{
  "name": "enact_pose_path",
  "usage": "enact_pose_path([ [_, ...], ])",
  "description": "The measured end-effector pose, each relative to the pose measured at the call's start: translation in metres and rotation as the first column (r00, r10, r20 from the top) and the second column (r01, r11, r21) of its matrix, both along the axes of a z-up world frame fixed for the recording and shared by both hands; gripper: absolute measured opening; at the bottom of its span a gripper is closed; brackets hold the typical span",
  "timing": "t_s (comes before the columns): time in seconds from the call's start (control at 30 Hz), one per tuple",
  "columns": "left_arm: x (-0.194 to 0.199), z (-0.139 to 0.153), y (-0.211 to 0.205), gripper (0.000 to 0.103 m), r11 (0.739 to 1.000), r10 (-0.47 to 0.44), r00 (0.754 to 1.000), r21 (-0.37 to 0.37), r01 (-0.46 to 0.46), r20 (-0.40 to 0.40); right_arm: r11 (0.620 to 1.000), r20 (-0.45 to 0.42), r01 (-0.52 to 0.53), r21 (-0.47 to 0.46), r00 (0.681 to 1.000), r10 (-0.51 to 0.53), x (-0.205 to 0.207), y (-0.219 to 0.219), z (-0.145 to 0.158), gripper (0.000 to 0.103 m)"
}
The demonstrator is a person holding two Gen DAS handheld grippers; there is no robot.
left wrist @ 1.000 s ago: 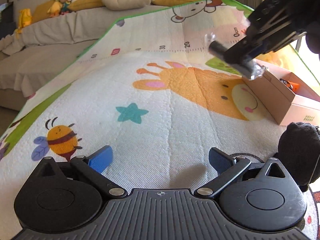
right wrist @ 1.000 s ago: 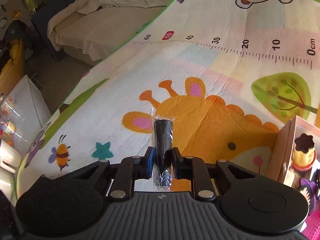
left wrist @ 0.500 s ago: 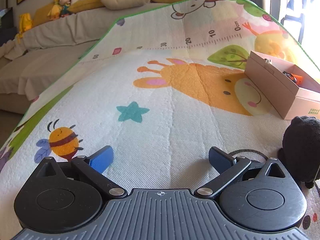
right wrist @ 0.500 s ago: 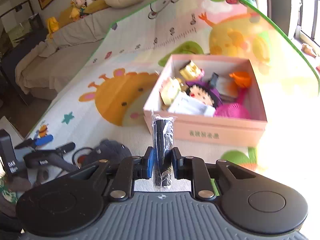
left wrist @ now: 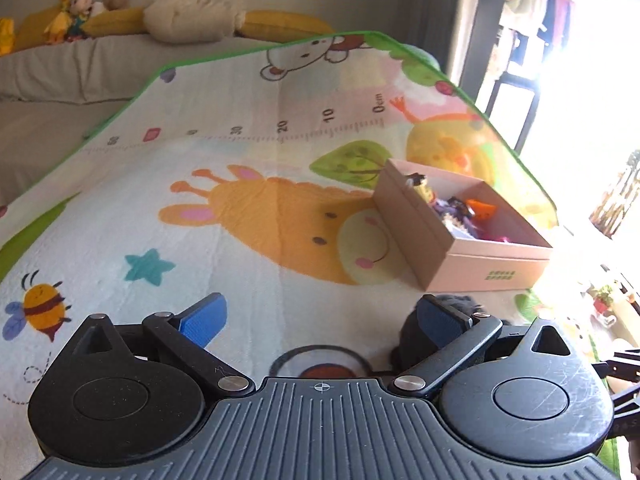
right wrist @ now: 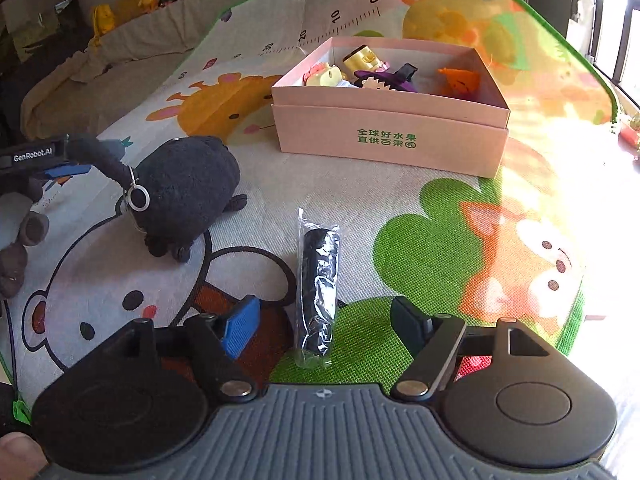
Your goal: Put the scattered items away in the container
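A pink cardboard box (right wrist: pixel 392 144) holding several small toys stands on the play mat; it also shows in the left wrist view (left wrist: pixel 472 258). A black cylinder in a clear wrapper (right wrist: pixel 318 288) lies on the mat between the open fingers of my right gripper (right wrist: pixel 324 326), which no longer grips it. A black plush toy (right wrist: pixel 184 192) lies left of it. My left gripper (left wrist: pixel 320 318) is open, with the plush (left wrist: pixel 412 332) right behind its right finger; it shows at the left edge of the right wrist view (right wrist: pixel 60 166).
The cartoon play mat (left wrist: pixel 248 240) covers the floor. A grey sofa (left wrist: pixel 60 76) with cushions and soft toys runs along the back left. A bright window is at the right.
My right gripper came down in front of the box and opened, leaving the wrapped cylinder on the mat. My left gripper turned right toward the plush and the box.
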State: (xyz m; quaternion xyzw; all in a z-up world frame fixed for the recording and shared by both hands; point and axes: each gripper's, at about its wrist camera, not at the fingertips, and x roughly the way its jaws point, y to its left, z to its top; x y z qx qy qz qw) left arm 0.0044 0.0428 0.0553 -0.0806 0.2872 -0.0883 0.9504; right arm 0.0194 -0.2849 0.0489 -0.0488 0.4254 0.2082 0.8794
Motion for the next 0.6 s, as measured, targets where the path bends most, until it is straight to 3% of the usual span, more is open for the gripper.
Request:
enact_pose_path([
  [0.13, -0.008, 0.008, -0.041, 0.103, 0.987, -0.156, 0.988, 0.046, 0.155, 0.019, 0.996, 0.029, 0.049, -0.079, 0.998, -0.047, -0.001, -0.014, -0.003, 0.088],
  [0.23, -0.014, -0.001, -0.069, 0.103, 0.965, -0.232, 0.973, 0.128, 0.23, 0.0, 0.976, 0.102, 0.126, -0.177, 0.989, -0.109, -0.003, -0.022, -0.006, 0.1],
  [0.3, -0.017, -0.01, -0.083, 0.103, 0.947, -0.276, 0.961, 0.161, 0.277, -0.025, 0.961, 0.14, 0.179, -0.211, 0.979, -0.151, -0.003, -0.026, -0.009, 0.103],
  [0.47, -0.017, -0.028, -0.103, 0.103, 0.912, -0.35, 0.932, 0.192, 0.362, -0.095, 0.965, 0.098, 0.224, -0.135, 0.972, -0.212, 0.003, -0.034, -0.012, 0.103],
  [0.6, -0.008, -0.04, -0.103, 0.103, 0.91, -0.286, 0.949, 0.273, 0.312, -0.13, 0.968, 0.057, 0.241, -0.074, 0.97, -0.237, 0.009, -0.032, -0.015, 0.103],
])
